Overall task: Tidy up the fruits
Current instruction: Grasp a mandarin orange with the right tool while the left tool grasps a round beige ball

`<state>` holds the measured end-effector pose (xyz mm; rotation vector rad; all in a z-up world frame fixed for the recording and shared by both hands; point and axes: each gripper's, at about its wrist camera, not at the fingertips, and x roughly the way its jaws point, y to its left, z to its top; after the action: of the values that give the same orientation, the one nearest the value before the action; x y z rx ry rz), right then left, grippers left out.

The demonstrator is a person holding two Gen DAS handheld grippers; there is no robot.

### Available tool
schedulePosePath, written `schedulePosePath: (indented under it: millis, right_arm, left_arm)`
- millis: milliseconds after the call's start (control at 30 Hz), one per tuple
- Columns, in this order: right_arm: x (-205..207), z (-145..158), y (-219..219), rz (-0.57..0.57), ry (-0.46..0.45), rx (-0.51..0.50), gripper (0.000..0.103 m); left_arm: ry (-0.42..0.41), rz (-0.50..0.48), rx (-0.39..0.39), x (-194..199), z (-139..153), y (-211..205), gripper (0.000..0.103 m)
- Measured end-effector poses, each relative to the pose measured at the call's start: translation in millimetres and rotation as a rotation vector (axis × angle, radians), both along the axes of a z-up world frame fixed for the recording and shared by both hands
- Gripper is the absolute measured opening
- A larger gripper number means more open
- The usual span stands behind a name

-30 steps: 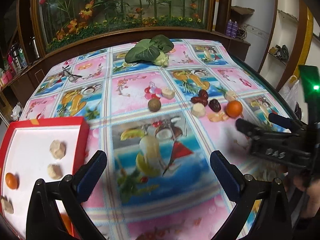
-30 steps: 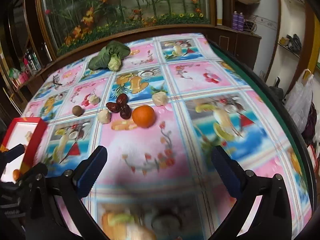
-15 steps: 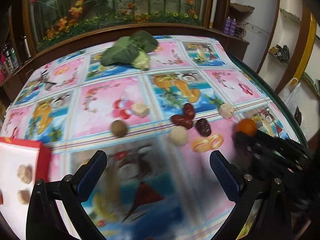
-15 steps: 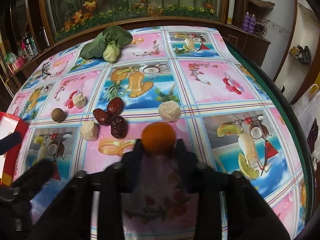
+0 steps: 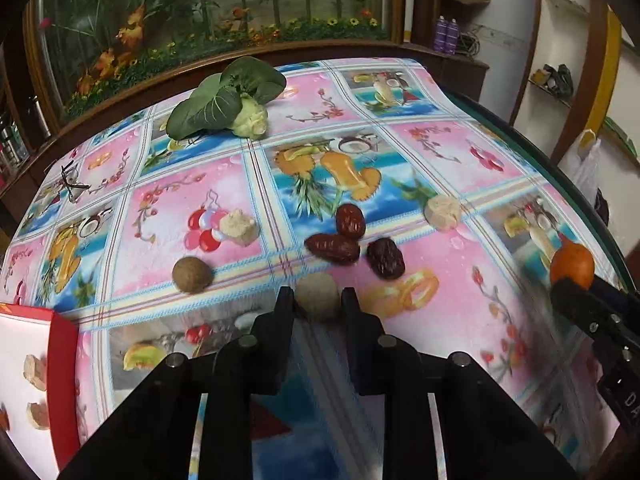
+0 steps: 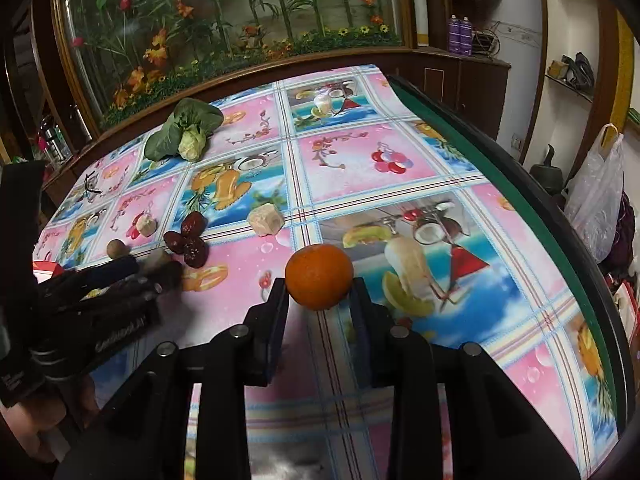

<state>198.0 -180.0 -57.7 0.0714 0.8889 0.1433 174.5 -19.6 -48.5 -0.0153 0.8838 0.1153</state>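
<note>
1. Left gripper (image 5: 316, 300): fingers closed against a pale round fruit (image 5: 318, 297), one on each side. The fruit sits at the fingertips over the tablecloth (image 5: 440, 152); whether it is lifted or still resting on the cloth cannot be told.
2. Right gripper (image 6: 319, 286): fingers clamped on an orange (image 6: 319, 276), which sits between the tips above the cloth. In the left wrist view the same orange (image 5: 571, 266) shows at the right edge, at the tip of the other tool.
3. Three dark red dates (image 5: 348, 236) lie clustered just beyond the left gripper, two touching, the third just beside them.
4. A brown round fruit (image 5: 191, 275) lies left of the dates, apart from them.
5. Two pale cut chunks rest on the cloth: one (image 5: 238, 227) just beyond the brown fruit, one (image 5: 442, 212) right of the dates.
6. Red-rimmed white tray (image 5: 62, 356) at lower left holds pale pieces (image 5: 34, 366); details blurred.
7. Leafy green vegetable (image 5: 224, 100) lies at the far side of the table, well apart from the fruit.
</note>
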Motion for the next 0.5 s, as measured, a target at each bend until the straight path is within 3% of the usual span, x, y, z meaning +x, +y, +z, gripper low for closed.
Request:
schedulePosePath:
  millis: [500]
  right_arm:
    - [-63, 26, -1, -0.007, -0.045, -0.027, 0.033]
  left_arm:
    - [-0.097, 0.02, -0.033, -80, 40, 21, 0.023]
